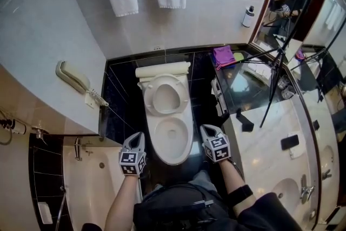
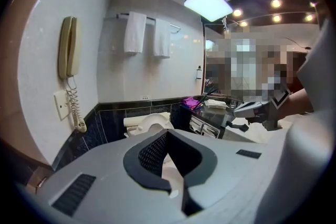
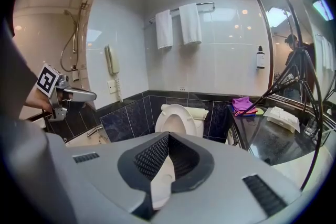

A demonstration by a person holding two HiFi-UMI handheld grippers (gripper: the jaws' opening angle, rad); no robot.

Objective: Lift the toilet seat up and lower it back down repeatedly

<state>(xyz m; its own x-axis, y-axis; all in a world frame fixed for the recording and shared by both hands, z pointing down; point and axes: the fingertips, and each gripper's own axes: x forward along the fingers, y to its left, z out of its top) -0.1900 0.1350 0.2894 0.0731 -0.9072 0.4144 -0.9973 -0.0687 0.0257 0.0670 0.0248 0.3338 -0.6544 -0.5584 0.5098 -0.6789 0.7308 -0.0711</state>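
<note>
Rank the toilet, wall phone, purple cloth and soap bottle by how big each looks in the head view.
1. toilet, clearly the largest.
2 and 3. wall phone and purple cloth look about alike, so they are not ranked.
4. soap bottle, the smallest, though it is also farthest from the camera.

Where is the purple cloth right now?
In the head view, the purple cloth lies on the dark counter, right of the toilet tank, against the back wall.
</note>
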